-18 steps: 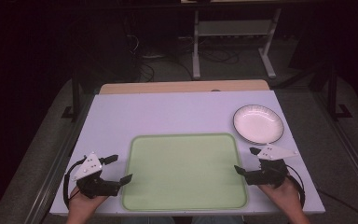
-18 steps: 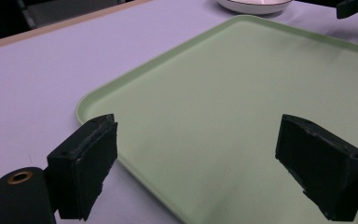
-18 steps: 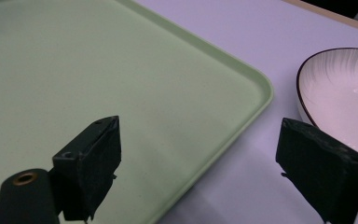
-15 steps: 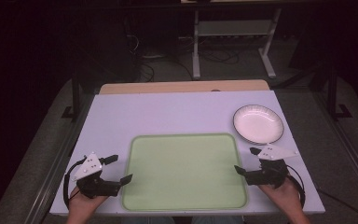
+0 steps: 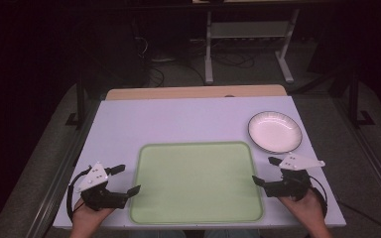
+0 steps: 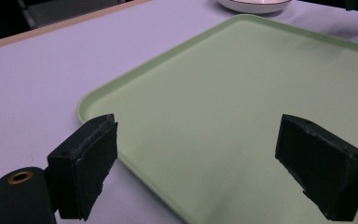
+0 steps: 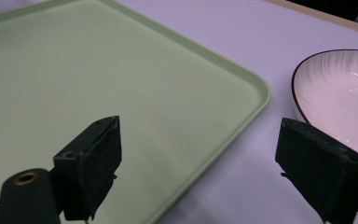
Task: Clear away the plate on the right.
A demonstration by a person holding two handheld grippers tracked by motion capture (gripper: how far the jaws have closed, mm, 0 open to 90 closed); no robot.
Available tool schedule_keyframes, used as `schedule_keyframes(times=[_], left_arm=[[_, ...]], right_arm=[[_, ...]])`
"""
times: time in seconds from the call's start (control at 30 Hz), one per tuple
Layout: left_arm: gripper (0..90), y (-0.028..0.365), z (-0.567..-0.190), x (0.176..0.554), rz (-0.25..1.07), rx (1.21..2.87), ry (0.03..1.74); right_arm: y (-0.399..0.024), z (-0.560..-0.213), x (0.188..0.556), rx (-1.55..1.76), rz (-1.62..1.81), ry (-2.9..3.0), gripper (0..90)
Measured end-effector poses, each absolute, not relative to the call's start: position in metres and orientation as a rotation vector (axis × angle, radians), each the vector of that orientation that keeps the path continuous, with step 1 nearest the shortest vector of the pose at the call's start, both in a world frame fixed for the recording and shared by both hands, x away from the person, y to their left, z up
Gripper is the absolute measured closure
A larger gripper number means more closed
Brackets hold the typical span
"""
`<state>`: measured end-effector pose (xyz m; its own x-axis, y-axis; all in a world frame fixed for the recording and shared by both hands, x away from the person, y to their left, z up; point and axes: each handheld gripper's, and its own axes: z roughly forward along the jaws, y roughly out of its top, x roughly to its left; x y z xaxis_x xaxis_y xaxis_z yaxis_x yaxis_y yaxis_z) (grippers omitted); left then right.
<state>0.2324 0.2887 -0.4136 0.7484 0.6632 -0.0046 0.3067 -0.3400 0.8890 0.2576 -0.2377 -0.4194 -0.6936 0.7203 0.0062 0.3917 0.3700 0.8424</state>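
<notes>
The tray (image 5: 196, 182) is lying at the near middle of the table (image 5: 178, 121), and the plate (image 5: 275, 131) is sitting just beyond its far right corner (close by, not touching). The left gripper (image 5: 124, 179) is hovering at the tray's left edge, while the right gripper (image 5: 267, 171) is hovering at its right edge, just in front of the plate.

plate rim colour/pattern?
Round white plate: thin dark rim, faint grey streaks radiating inward. Clearest in the right gripper view.

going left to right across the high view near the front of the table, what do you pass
left tool → green tray → right tool → and, a little farther back, the white plate
</notes>
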Motion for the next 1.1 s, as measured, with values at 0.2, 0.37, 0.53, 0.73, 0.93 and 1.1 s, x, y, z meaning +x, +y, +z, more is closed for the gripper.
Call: schedule_keyframes(times=[0.2,0.37,0.53,0.73,0.93,1.1], left_arm=[[12.5,0.289,-0.414,0.232,0.446,1.940,0.741],[12.6,0.290,-0.414,0.231,0.447,1.937,0.747],[12.6,0.290,-0.413,0.230,0.456,1.935,0.753],[12.5,0.292,-0.413,0.230,0.457,1.932,0.761],[12.6,0.292,-0.413,0.230,0.464,1.932,0.759],[12.6,0.294,-0.413,0.230,0.466,1.926,0.765]], right_arm=[[-0.240,-0.415,0.258,0.980,1.250,2.292,13.6],[-0.244,-0.413,0.257,0.995,1.272,2.292,13.6],[-0.247,-0.408,0.261,1.026,1.295,2.321,13.6],[-0.254,-0.406,0.261,1.041,1.292,2.353,13.6],[-0.261,-0.405,0.259,1.066,1.289,2.380,14.0],[-0.267,-0.404,0.259,1.074,1.289,2.385,13.8]])
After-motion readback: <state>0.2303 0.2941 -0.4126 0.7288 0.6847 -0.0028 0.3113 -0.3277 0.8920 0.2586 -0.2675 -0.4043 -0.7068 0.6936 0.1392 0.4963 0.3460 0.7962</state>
